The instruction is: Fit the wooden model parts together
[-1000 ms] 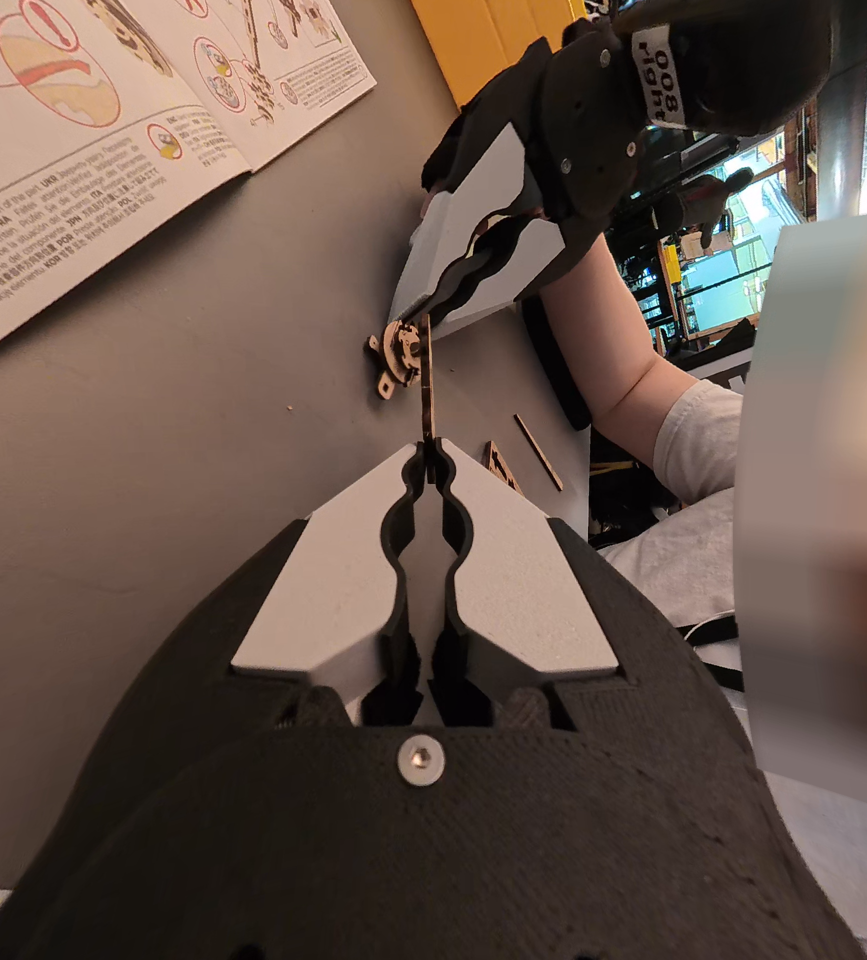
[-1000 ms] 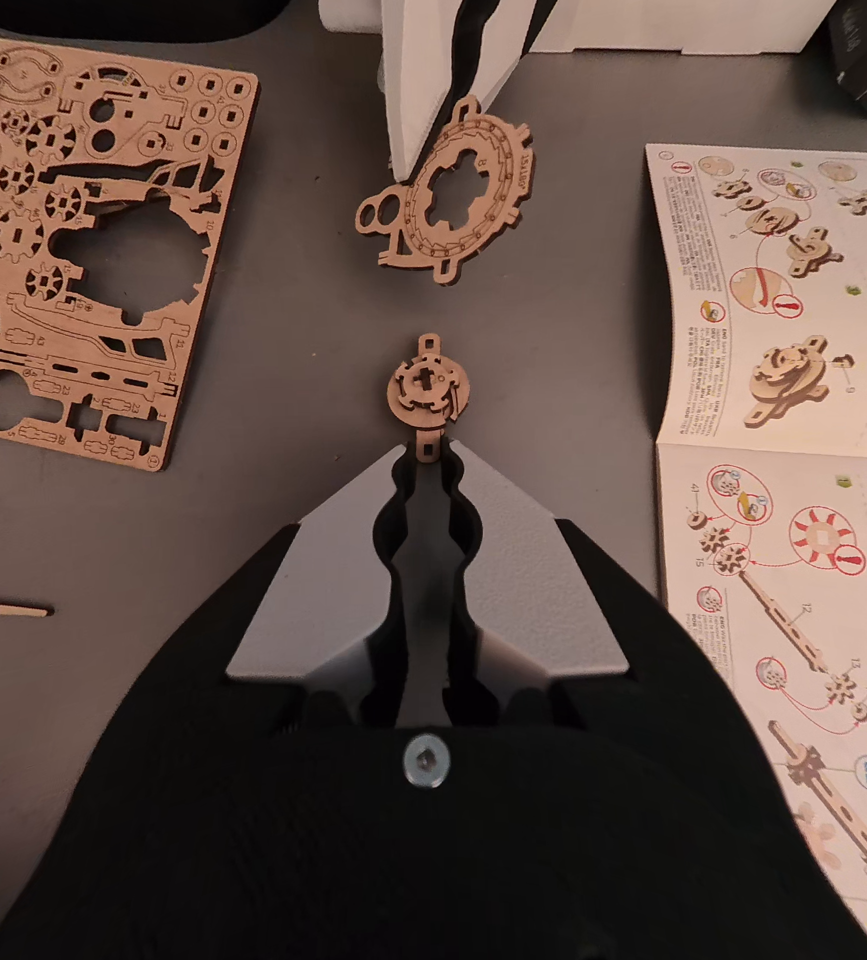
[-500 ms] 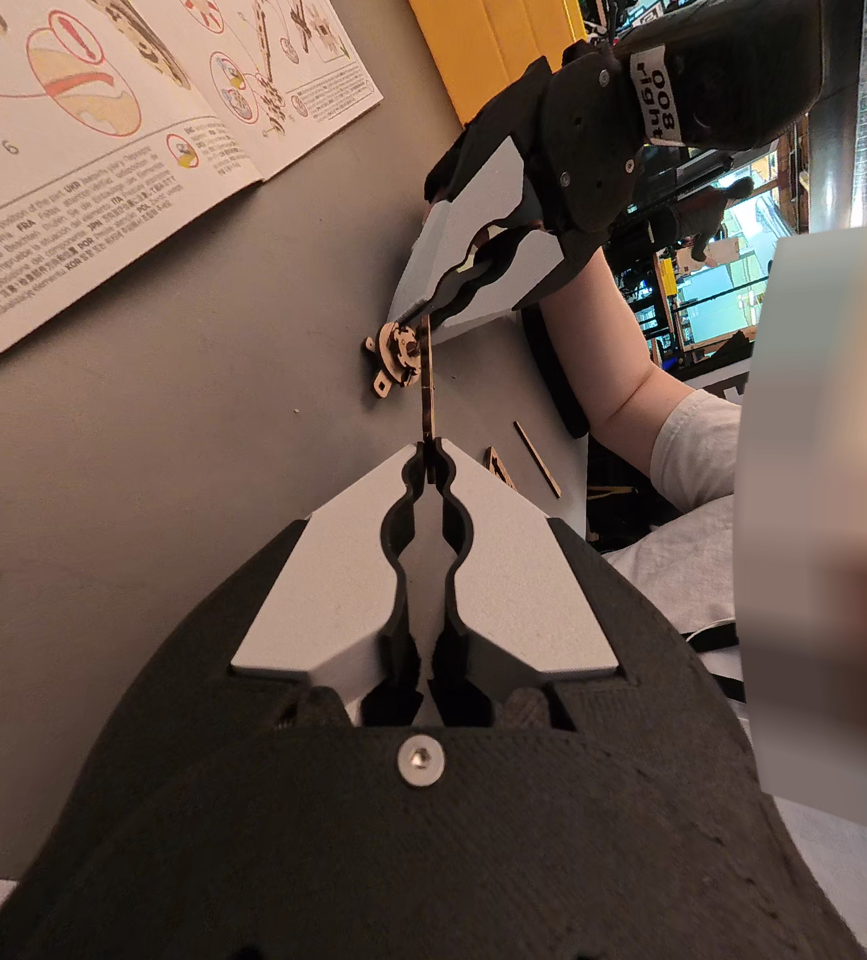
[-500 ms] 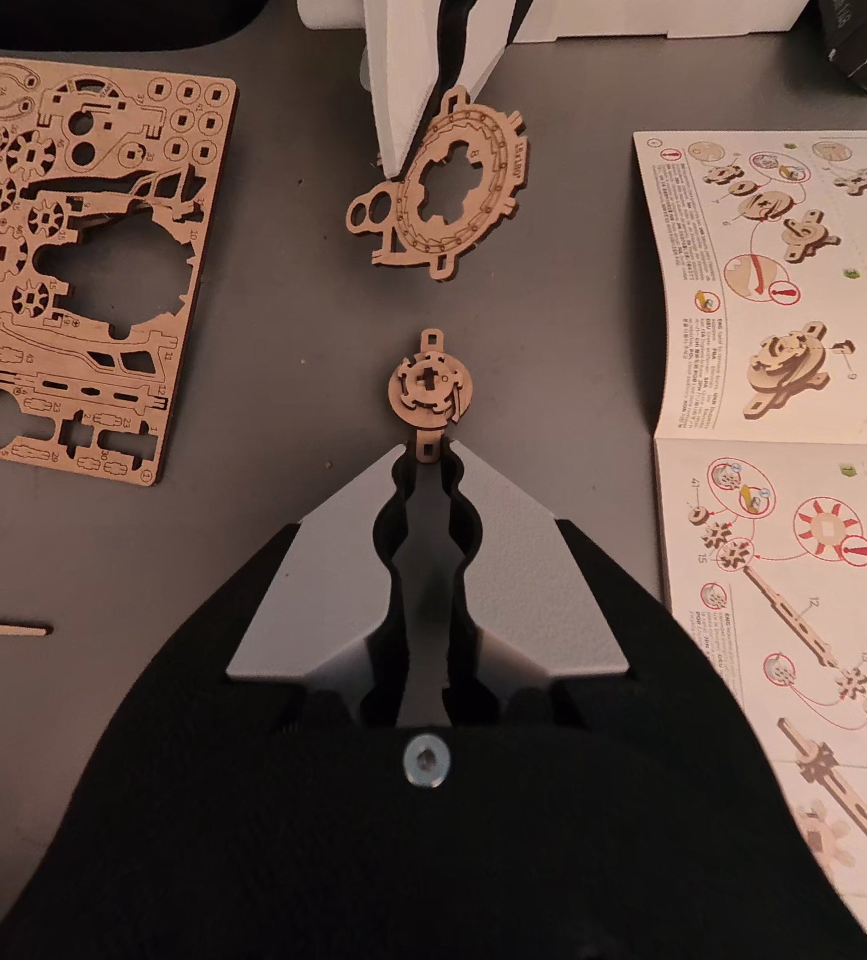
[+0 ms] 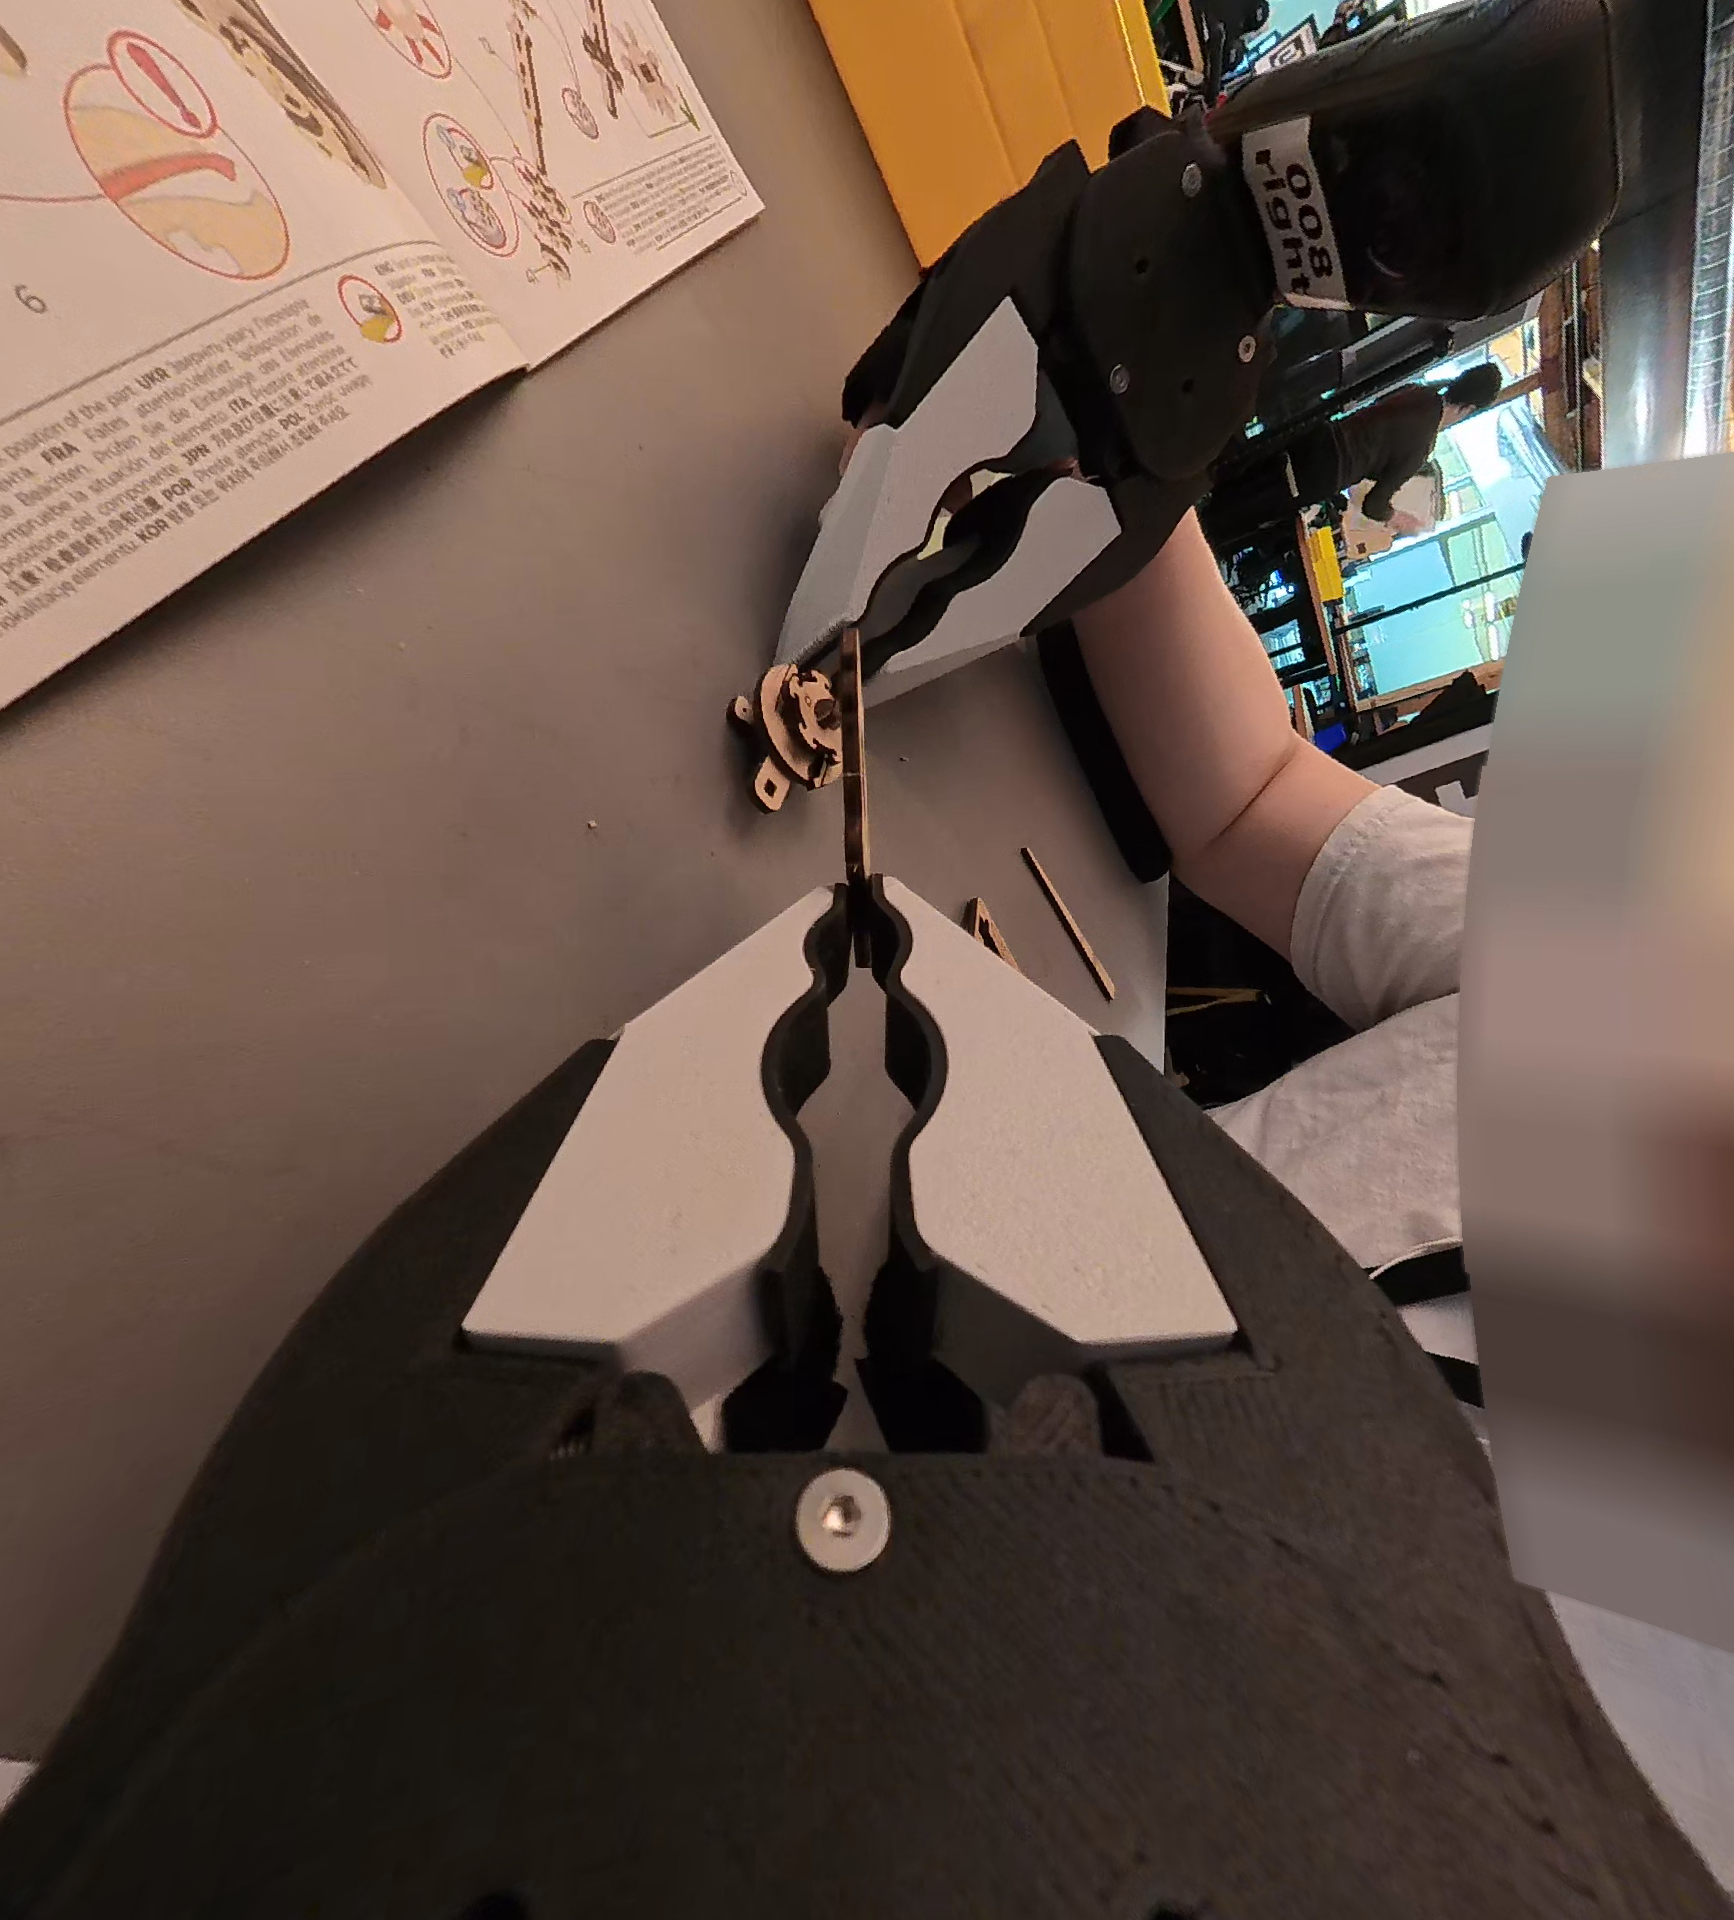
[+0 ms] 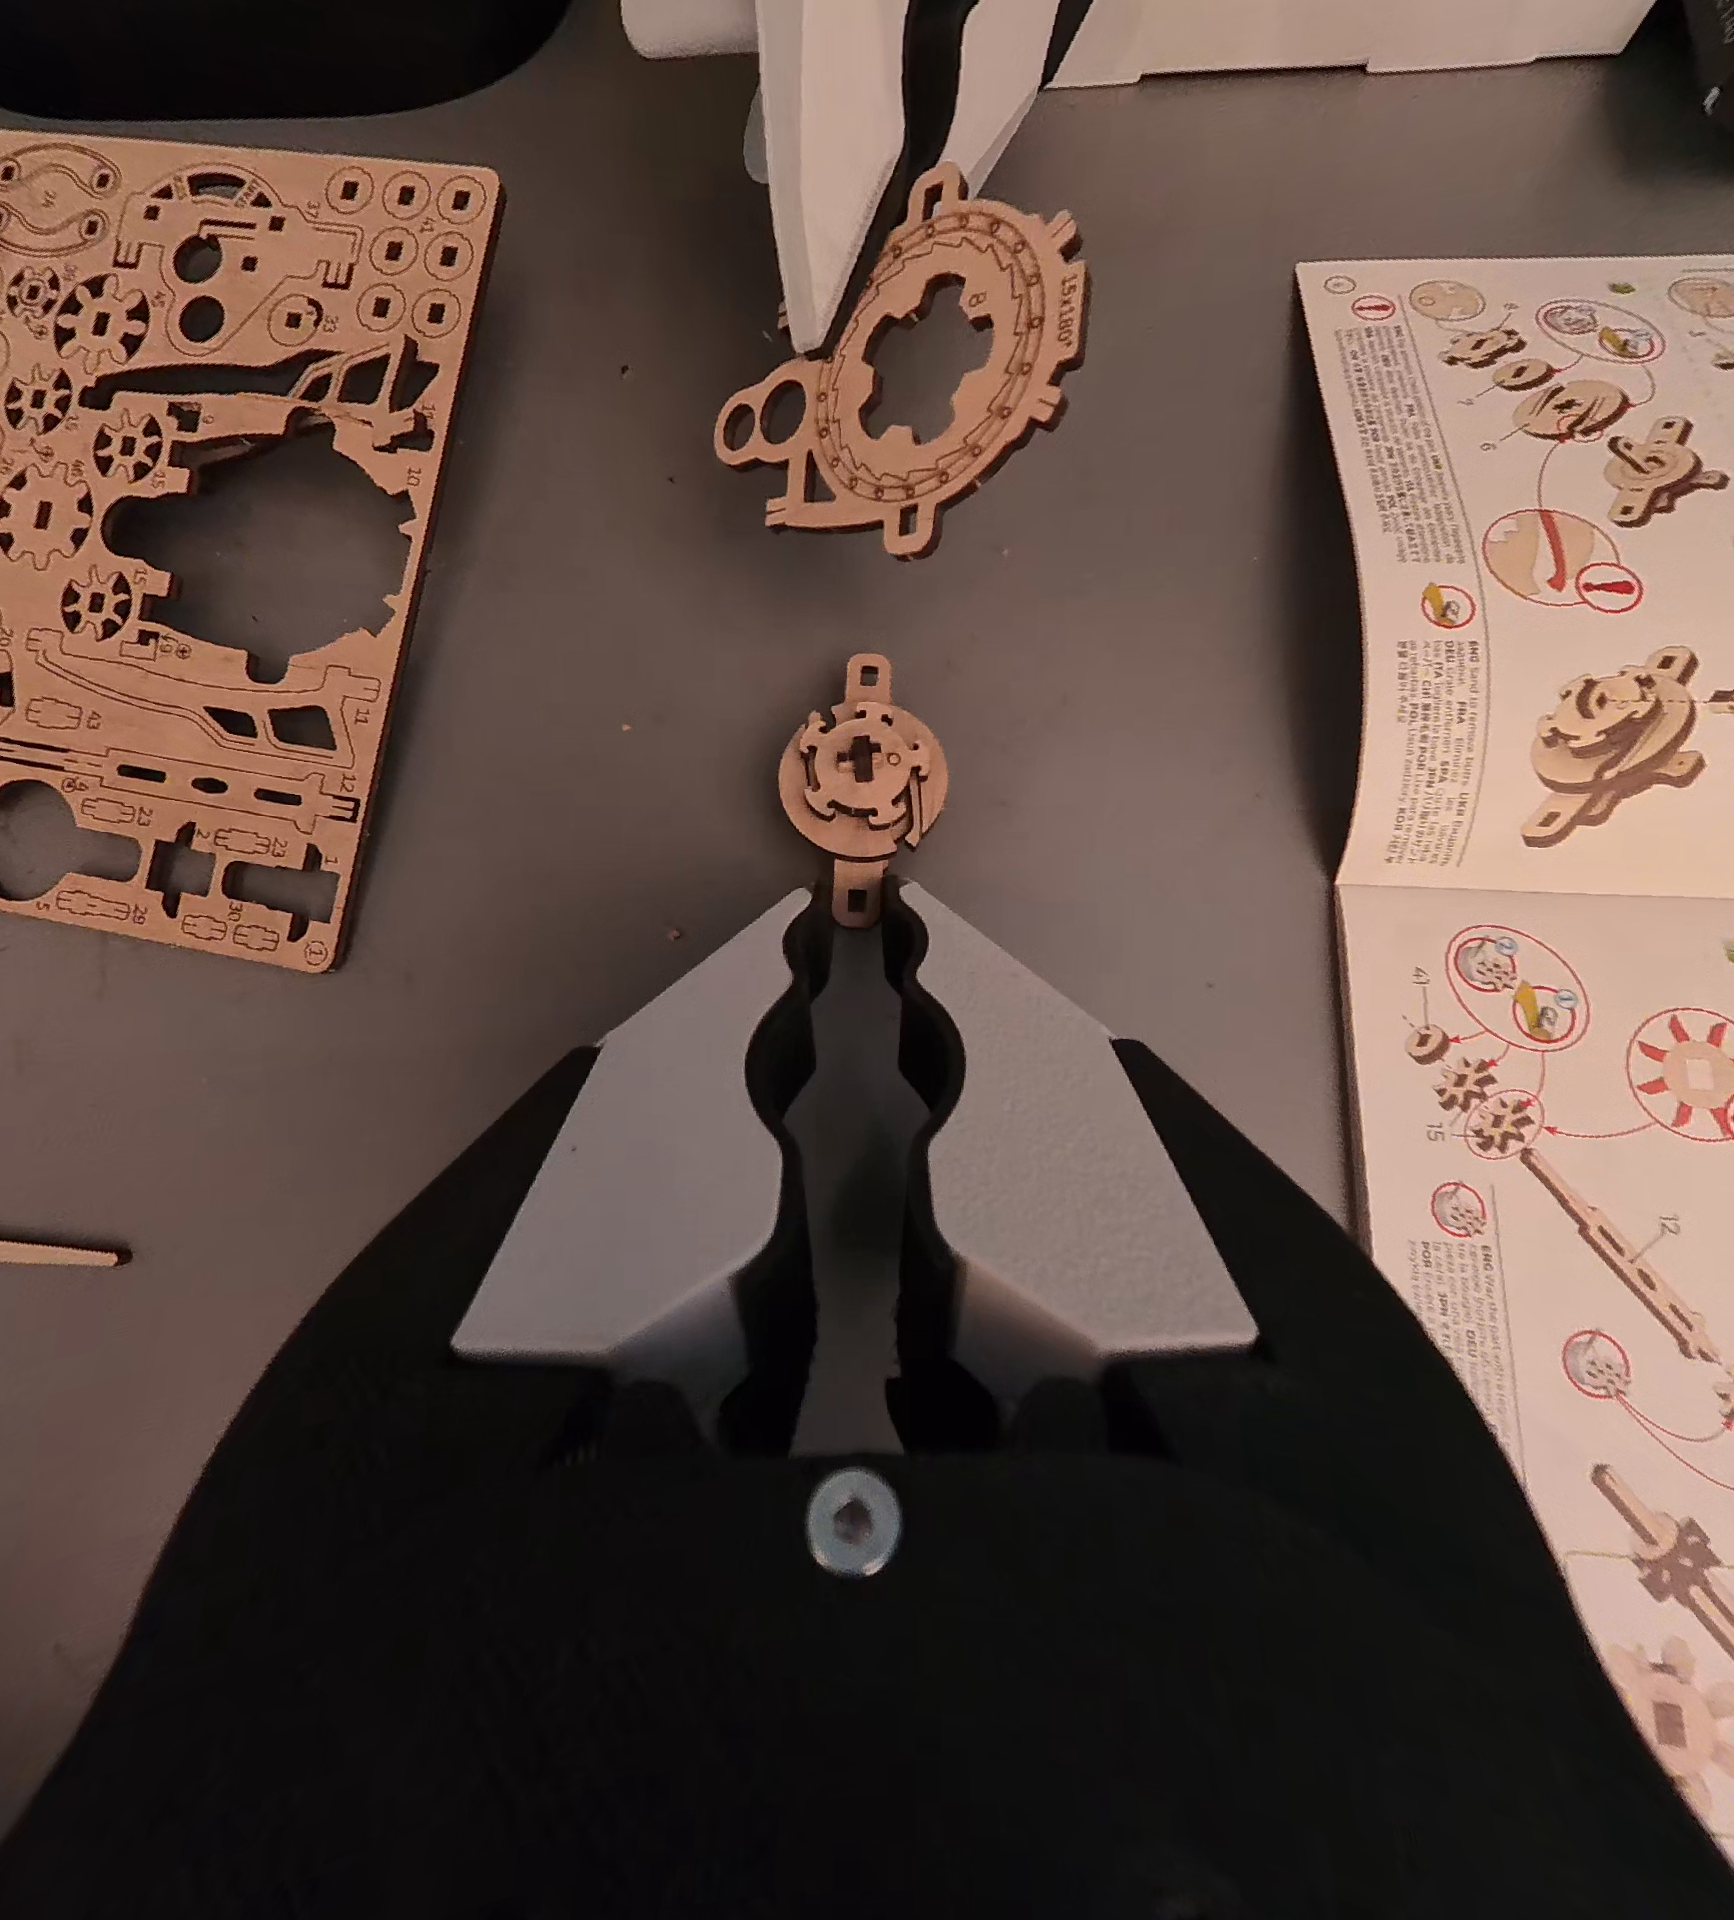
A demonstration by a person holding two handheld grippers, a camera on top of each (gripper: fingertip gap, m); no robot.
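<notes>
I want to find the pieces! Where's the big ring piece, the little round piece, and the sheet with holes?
Big ring piece (image 6: 930, 364), right wrist view, on its toothed band.
Little round piece (image 6: 861, 777), right wrist view, on its centre disc.
Sheet with holes (image 6: 219, 727), right wrist view, lower part.

Workshop, grey workbench (image 6: 551, 1039), cluttered background shelving (image 5: 1362, 582)

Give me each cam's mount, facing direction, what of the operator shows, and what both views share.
Left wrist view: sits on the left gripper, looks low across the grey table at the right gripper; a forearm shows.
Right wrist view: sits on the right gripper, looks down at the table, parts sheet and instruction booklet.
Shared: the ring-shaped plate held by the left gripper, the small round sub-assembly held by the right, the booklet.
</notes>
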